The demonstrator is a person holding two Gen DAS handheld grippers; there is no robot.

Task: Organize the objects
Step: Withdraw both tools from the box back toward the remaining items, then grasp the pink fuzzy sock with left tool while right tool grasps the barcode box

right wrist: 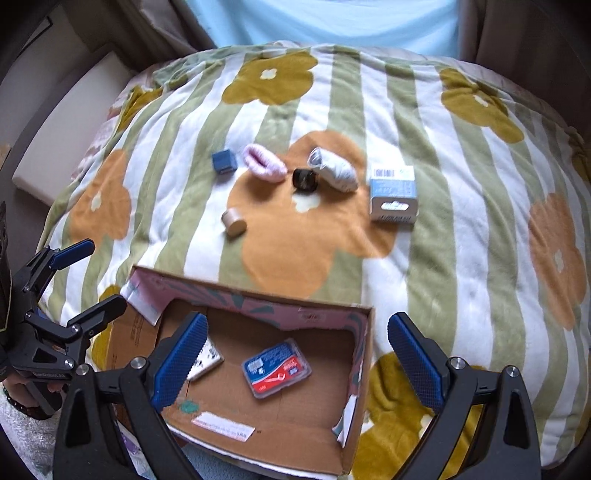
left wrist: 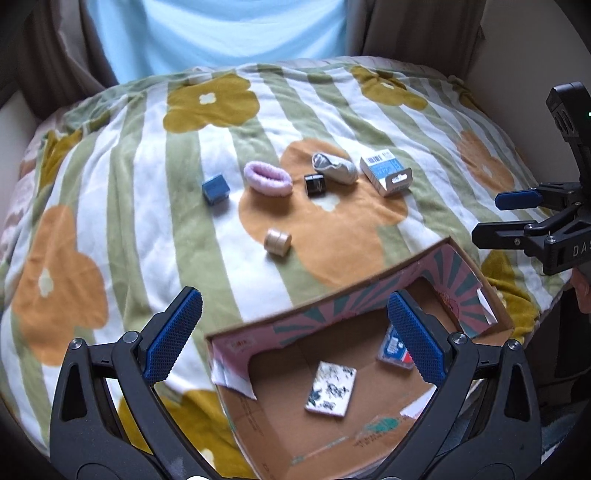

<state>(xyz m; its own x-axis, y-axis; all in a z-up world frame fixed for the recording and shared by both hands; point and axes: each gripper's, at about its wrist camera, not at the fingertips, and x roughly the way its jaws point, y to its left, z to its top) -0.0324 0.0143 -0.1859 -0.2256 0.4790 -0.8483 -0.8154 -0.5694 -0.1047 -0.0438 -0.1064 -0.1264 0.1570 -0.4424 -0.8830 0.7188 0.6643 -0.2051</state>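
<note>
An open cardboard box (left wrist: 317, 312) (right wrist: 258, 295) lies on the flowered blanket near me. Inside it are a black-and-white patterned card pack (left wrist: 330, 384) (right wrist: 207, 360) and a blue-and-red plastic case (right wrist: 276, 367) (left wrist: 393, 352). Farther out on the blanket lie a blue cube (left wrist: 216, 187) (right wrist: 224, 161), a pink fuzzy band (left wrist: 267, 178) (right wrist: 263, 162), a small black jar (left wrist: 314, 184) (right wrist: 304, 180), a rolled grey sock (left wrist: 334, 166) (right wrist: 332, 168), a blue-and-white carton (left wrist: 386, 170) (right wrist: 393, 194) and a beige tape roll (left wrist: 277, 242) (right wrist: 233, 221). My left gripper (left wrist: 291, 336) (right wrist: 90, 273) is open above the box's left end. My right gripper (right wrist: 295, 362) (left wrist: 491, 216) is open over its right end.
The blanket (left wrist: 110, 206) (right wrist: 461, 221) covers a rounded cushion or bed, dropping off at its edges. A person in a light blue top (left wrist: 218, 33) sits at the far side. A white slab (right wrist: 66, 122) lies beside the bed at the left.
</note>
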